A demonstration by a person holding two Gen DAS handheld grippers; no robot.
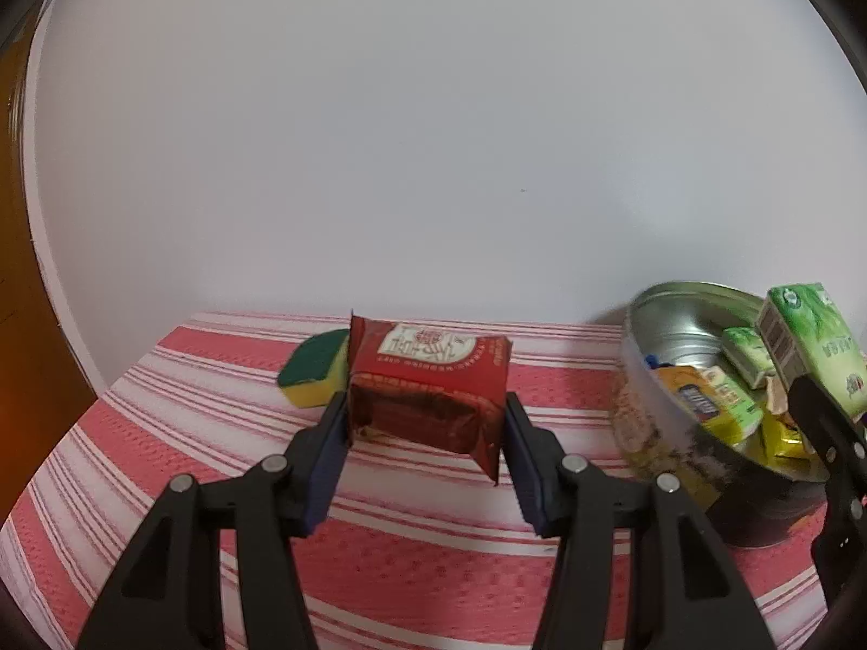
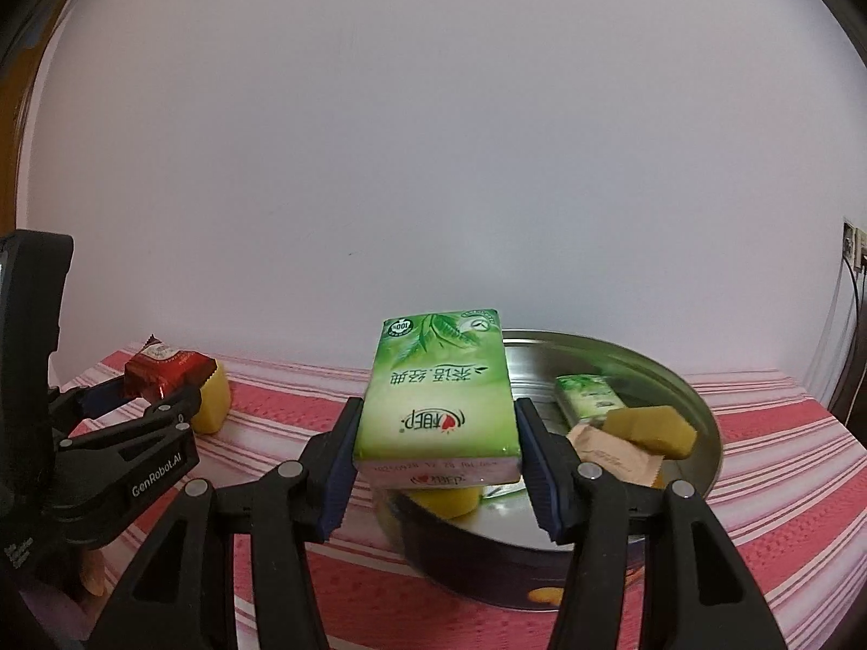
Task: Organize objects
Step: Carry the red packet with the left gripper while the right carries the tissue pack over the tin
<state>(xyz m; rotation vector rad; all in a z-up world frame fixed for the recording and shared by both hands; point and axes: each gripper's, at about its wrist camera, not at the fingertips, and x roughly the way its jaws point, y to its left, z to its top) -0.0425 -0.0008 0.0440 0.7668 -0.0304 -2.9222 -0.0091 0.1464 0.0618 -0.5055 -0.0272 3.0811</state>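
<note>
1. Left gripper [image 1: 425, 422]: we see its blue pads pinching a red snack packet [image 1: 428, 387] by both ends, held clear above the striped tablecloth [image 1: 412, 541].
2. Right gripper [image 2: 436, 455]: its pads clamp the sides of a green tissue pack [image 2: 436, 401], held over the near rim of the round metal tin [image 2: 699, 466].
3. Inside the tin we note a second green tissue pack [image 2: 588, 398], a yellow sponge [image 2: 653, 428], a beige sachet [image 2: 612, 455] and further yellow packets below the held pack.
4. A green-and-yellow sponge [image 1: 314, 374] lies on the tablecloth beyond the left gripper, partly hidden by the red packet.
5. The tin stands to the right of the left gripper, near it.
</note>
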